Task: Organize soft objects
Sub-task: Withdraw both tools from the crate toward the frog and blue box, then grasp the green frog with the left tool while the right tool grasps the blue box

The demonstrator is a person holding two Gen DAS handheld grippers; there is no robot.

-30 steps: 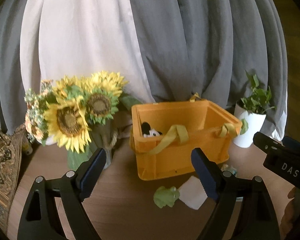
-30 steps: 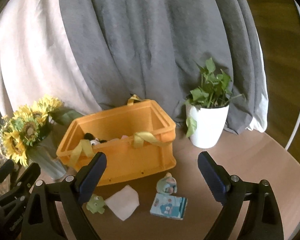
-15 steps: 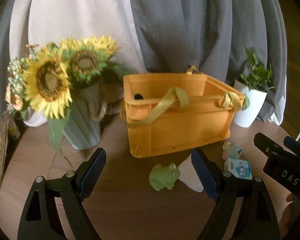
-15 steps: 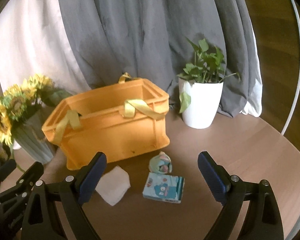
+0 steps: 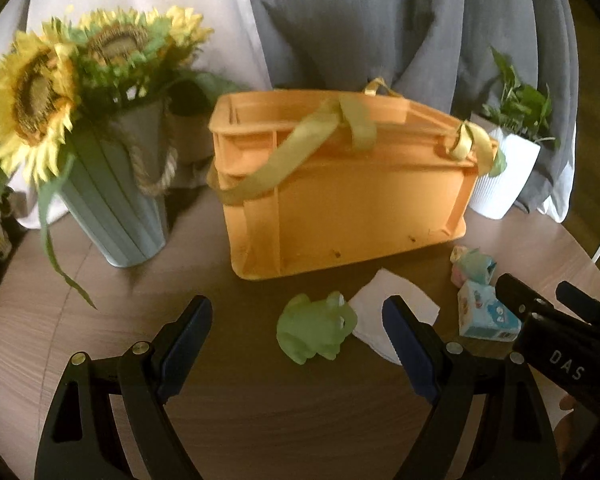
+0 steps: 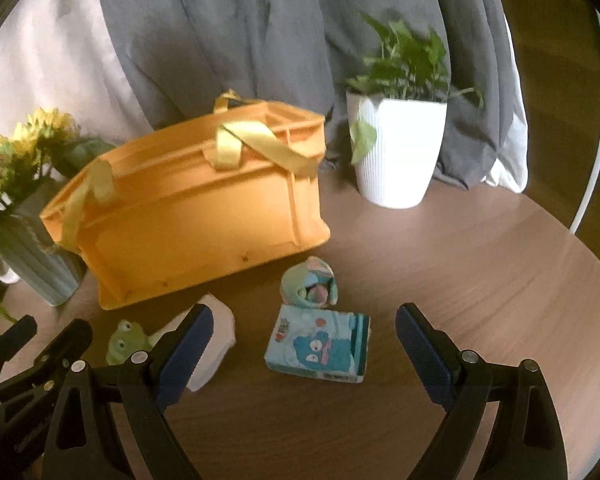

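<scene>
An orange crate (image 5: 352,208) (image 6: 196,216) with yellow straps stands on the round wooden table. In front of it lie a green frog toy (image 5: 316,330) (image 6: 125,340), a white soft pad (image 5: 396,312) (image 6: 216,340), a small pastel plush (image 5: 474,266) (image 6: 310,286) and a light-blue printed pack (image 5: 484,316) (image 6: 320,344). My left gripper (image 5: 296,340) is open, low over the table, with the frog just beyond its fingertips. My right gripper (image 6: 300,344) is open too, and the blue pack lies between and just ahead of its fingers.
A pale green vase of sunflowers (image 5: 112,200) (image 6: 32,252) stands left of the crate. A white pot with a green plant (image 5: 504,176) (image 6: 400,152) stands to its right. Grey and white cloth (image 5: 340,20) hangs behind. The table edge (image 6: 580,264) curves at right.
Both grippers have sunk toward the table and tilted down. The crate's inside is no longer seen, and the toys on the table have come nearer. Both jaws stay wide.
</scene>
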